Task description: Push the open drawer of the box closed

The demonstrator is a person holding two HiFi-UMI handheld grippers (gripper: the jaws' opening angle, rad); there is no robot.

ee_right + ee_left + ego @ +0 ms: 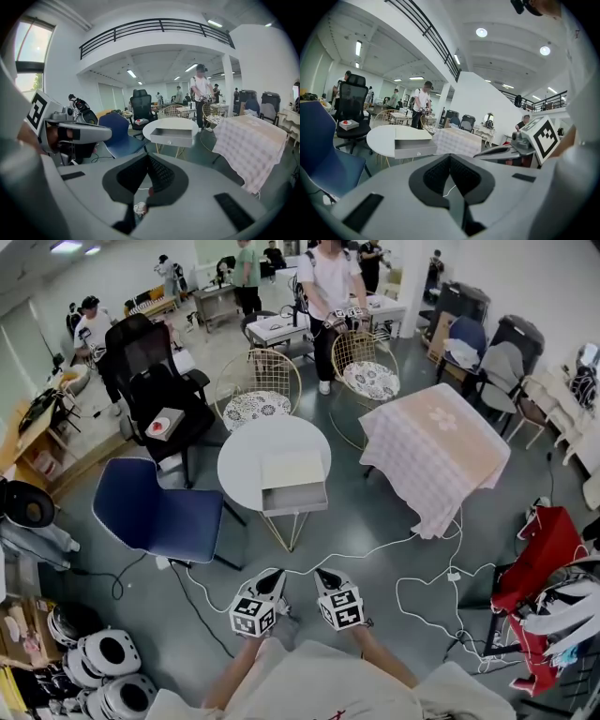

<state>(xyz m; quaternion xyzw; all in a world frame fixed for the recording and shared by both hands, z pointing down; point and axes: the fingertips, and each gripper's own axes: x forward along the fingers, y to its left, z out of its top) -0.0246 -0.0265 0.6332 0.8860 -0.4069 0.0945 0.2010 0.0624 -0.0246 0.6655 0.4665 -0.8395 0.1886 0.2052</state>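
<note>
A small white box with its drawer pulled open (293,486) stands on the round white table (246,457) ahead of me. The drawer's grey front with a small knob (415,147) faces me, and it also shows in the right gripper view (172,136). Both grippers are held low in front of my body, well short of the table, side by side. My left gripper (274,577) is shut with nothing in it (450,157). My right gripper (323,575) is shut and empty as well (149,157).
A blue chair (159,512) stands left of the round table, and a table with a checked cloth (436,446) right of it. White cables (412,596) snake over the grey floor. Wire chairs (258,385), a black office chair (155,381) and several people are behind.
</note>
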